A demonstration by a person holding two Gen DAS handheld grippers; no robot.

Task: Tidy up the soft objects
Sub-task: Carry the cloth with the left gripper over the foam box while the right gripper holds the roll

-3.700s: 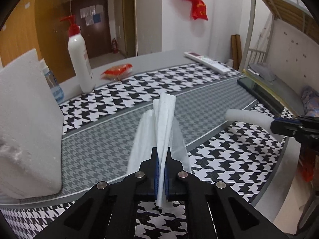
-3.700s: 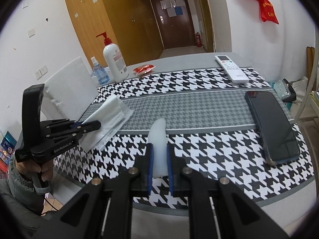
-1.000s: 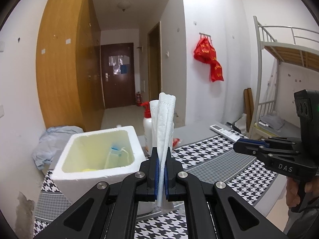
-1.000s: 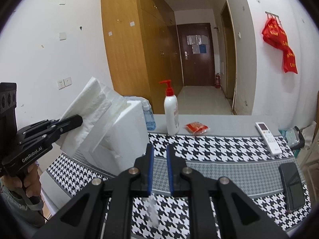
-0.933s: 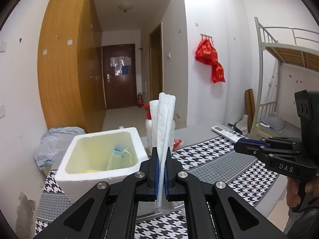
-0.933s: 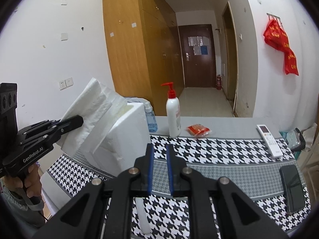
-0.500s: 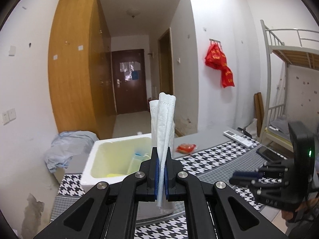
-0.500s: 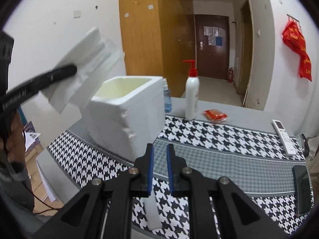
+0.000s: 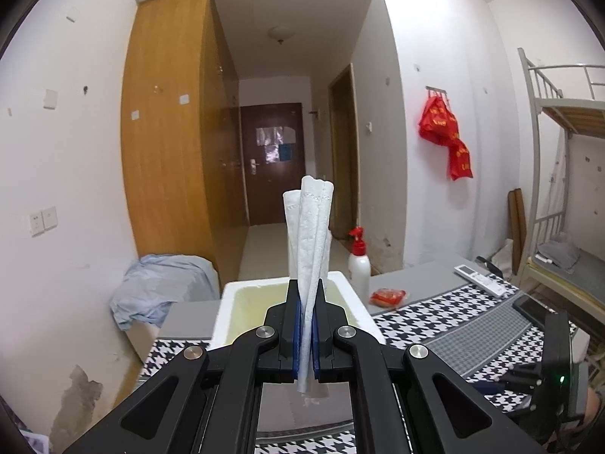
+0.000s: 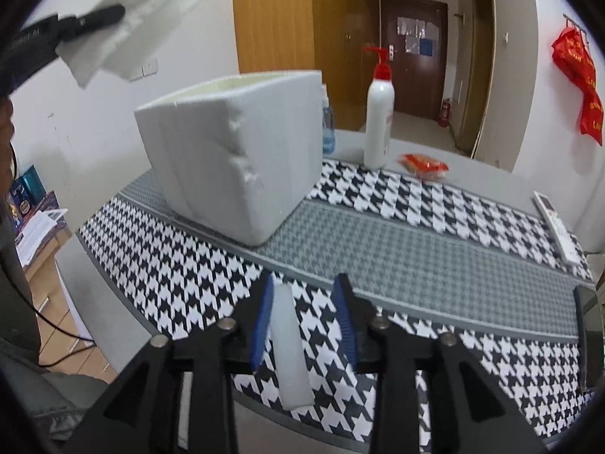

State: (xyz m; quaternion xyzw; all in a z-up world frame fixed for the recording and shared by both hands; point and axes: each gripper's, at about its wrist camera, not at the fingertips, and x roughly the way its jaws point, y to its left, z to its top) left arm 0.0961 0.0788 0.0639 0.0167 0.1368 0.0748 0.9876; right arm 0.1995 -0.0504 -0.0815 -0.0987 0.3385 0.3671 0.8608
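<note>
While the left tongs (image 9: 306, 325) are pinched tight on a folded stack of white embossed paper tissues (image 9: 309, 234), the stack stands upright out of the blue pads, its edges fanning slightly at the top and a short crumpled end hanging below. Beyond it sits an open white foam box (image 9: 351, 295) with a yellowish inside, toward the left end of the desk (image 10: 435, 265), which is covered in a black-and-white houndstooth cloth with a grey band. From the right wrist view the tissues (image 10: 136, 19) are held in the air above and left of the box (image 10: 234, 151). The right tongs (image 10: 306, 321) are opening; between the parted pads a pale translucent soft strip (image 10: 289, 344) lies flat by the near edge, close against the left pad, clear of the right.
</note>
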